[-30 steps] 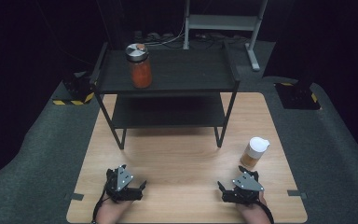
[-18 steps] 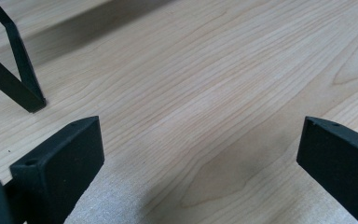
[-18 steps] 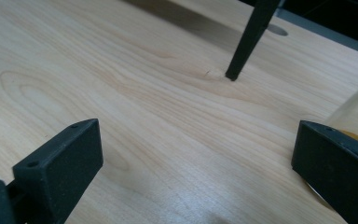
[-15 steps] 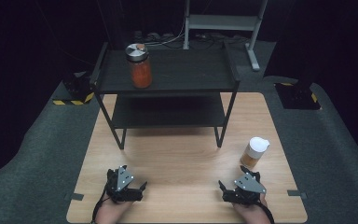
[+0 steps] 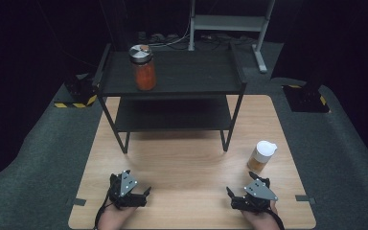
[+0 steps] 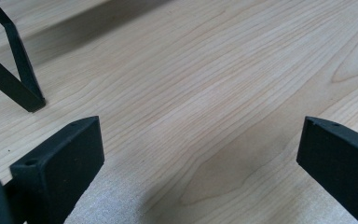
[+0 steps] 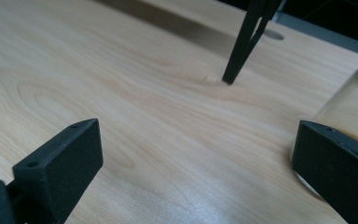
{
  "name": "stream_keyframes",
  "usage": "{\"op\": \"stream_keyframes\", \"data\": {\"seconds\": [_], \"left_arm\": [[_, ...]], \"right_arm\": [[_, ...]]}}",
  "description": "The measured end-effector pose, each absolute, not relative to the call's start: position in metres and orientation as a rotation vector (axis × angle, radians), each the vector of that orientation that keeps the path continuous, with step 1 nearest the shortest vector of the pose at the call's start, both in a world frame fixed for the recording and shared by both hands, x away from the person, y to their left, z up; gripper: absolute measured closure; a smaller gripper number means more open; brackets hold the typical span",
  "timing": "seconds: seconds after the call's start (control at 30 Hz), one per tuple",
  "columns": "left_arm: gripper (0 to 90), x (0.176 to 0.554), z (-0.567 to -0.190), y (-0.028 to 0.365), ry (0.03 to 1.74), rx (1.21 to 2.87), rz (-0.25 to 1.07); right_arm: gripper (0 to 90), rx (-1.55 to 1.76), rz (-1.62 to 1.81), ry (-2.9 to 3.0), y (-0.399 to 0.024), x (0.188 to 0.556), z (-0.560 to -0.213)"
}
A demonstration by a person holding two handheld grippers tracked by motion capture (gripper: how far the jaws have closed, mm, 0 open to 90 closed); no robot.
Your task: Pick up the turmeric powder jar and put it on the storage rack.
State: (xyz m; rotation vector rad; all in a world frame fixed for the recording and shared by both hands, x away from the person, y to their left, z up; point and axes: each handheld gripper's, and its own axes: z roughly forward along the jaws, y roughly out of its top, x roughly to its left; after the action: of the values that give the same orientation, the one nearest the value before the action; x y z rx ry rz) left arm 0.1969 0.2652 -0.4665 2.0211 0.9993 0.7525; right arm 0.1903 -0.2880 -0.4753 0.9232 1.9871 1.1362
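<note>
The white-lidded jar (image 5: 262, 156) of pale amber contents stands upright on the wooden table (image 5: 187, 163), near its right edge, just beyond the right gripper (image 5: 242, 197) — in the right gripper view it sits close behind the right-hand jaw. That gripper rests low at the near edge with jaws spread wide, nothing between them. The left gripper (image 5: 135, 191) lies well apart to the left, jaws equally wide over bare wood. Farther back, a black two-tier shelf (image 5: 172, 86) carries an orange-filled jar (image 5: 143, 67) on top.
</note>
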Motion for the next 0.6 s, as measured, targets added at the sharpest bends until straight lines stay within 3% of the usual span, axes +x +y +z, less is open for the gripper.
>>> {"op": "stream_keyframes", "data": {"seconds": [0.6], "left_arm": [[0.7,0.196,-0.467,0.268,0.988,2.017,0.741]], "right_arm": [[0.8,0.979,1.163,1.868,-0.310,0.175,-0.462]]}}
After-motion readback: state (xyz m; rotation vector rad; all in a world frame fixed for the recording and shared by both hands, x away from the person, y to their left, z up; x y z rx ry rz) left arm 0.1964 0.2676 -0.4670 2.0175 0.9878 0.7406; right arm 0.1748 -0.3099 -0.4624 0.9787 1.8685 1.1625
